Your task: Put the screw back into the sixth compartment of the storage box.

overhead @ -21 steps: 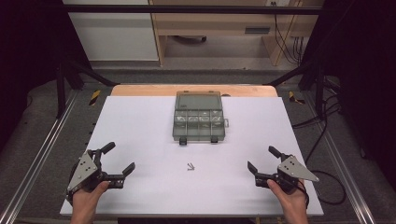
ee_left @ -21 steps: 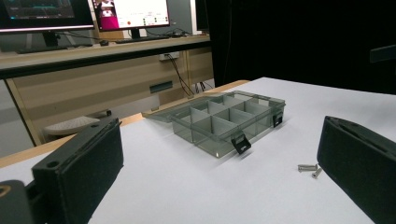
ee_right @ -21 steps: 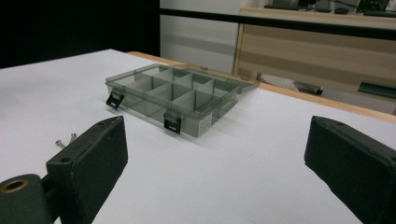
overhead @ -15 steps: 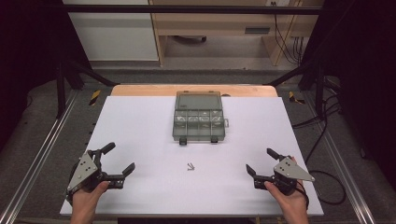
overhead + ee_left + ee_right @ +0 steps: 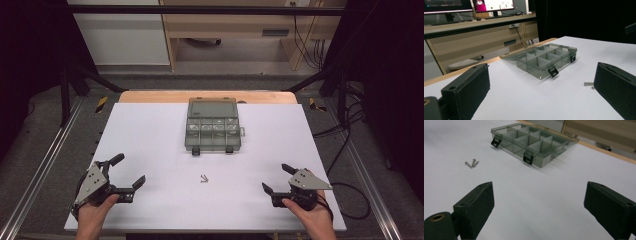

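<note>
The open compartment box (image 5: 212, 125) sits at the far middle of the white tabletop (image 5: 150, 130), lid folded back, its two black latches facing the person. A few small screws (image 5: 203, 178) lie loose just in front of the box, roughly midway between the two hands and apart from both.

The right tool (image 5: 278, 178) sits in front of the box and to its right, jaws spread wide with nothing between them. Compared with the frames a moment earlier, it has drifted slightly inward toward the screws. The left tool (image 5: 128, 170), in front of the box and to its left, is likewise released and empty, and has not moved.

Judging from this, the right hand is beginning its reach for the screws, likely to drop them into a compartment; no pickup has happened yet.
</note>
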